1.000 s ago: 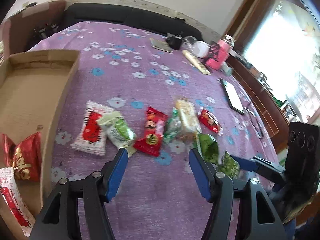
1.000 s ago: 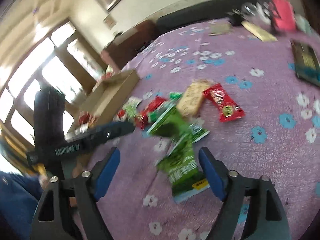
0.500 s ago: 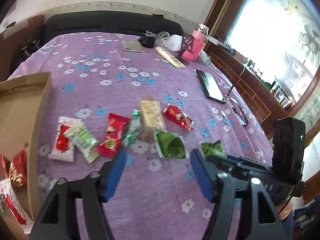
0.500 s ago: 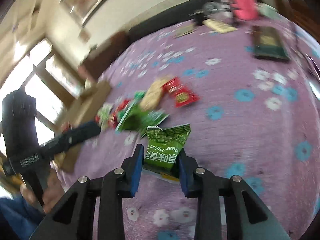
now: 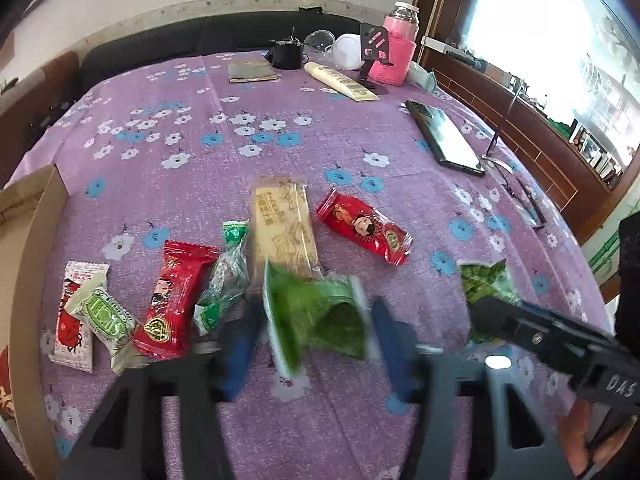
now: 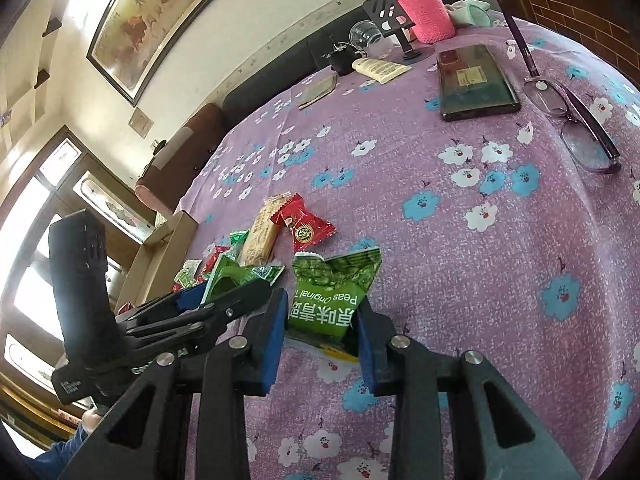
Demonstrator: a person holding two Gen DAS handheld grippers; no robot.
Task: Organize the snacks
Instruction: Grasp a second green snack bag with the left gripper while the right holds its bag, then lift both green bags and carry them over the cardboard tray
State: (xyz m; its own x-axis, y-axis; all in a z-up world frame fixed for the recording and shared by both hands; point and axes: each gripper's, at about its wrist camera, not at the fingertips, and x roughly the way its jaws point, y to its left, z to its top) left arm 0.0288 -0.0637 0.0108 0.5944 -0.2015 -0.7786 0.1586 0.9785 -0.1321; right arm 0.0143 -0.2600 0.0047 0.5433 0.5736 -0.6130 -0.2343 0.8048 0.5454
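Your right gripper [image 6: 322,326] is clamped on a green pea packet [image 6: 332,292], its blue pads pressing both sides of the lower half so the printed face stands up towards the camera. The grip looks secure enough to lift.

Your left gripper [image 5: 310,340] is closing its jaws around a second green pea packet [image 5: 316,312]. That packet sits between the blue fingers, blurred and tilted. Whether the pads press it yet, you cannot tell from the blur.

Both packets are at the near edge of the purple flowered tablecloth [image 5: 280,120], taken from the near end of the snack scatter, probably because they are closest and match.

A cardboard box [image 5: 36,216] stands at the left, its wall just beside the snacks. It is the likely destination.

Six snacks lie loose on the cloth:
- two red packets, [image 5: 172,300] and [image 5: 362,232]
- one tan cracker bar [image 5: 286,228]
- one green-and-clear candy wrapper [image 5: 224,280]
- one pale green packet [image 5: 104,316]
- one white-and-red packet [image 5: 74,316] beneath it

At the far end stand one pink-sleeved bottle [image 5: 396,52], one phone [image 5: 448,140] and one pair of glasses [image 6: 572,128].
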